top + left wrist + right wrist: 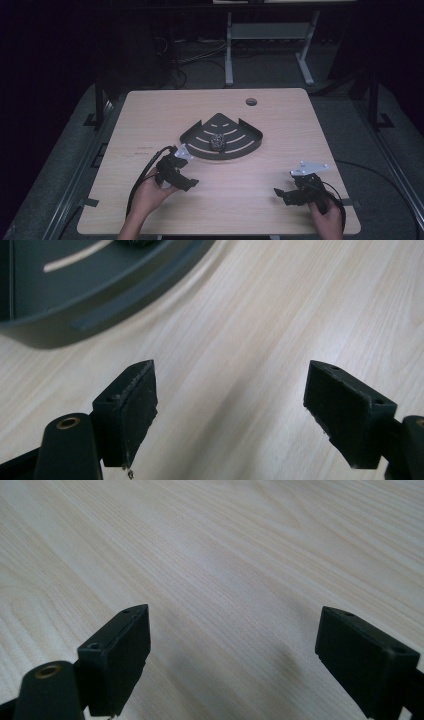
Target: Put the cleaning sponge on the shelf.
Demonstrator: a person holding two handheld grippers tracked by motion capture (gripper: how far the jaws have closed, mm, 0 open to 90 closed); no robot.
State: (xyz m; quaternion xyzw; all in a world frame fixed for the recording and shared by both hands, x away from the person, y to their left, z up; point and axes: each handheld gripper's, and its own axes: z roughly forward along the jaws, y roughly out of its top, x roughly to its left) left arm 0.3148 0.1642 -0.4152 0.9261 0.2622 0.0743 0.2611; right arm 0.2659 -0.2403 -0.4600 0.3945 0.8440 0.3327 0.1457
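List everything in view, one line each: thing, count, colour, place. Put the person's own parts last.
table: one, light wood, fills the middle of the high view.
corner tray: one, dark grey, fan-shaped and slotted, at the table's centre.
scrubber ball: one, dark speckled, lying in the tray.
cable hole: one, round, near the table's far edge.
desk frame: one, pale grey, on the floor beyond the table.
left hand-held gripper: one, black, open, near the tray's left corner.
right hand-held gripper: one, black, open, over bare table at the near right.
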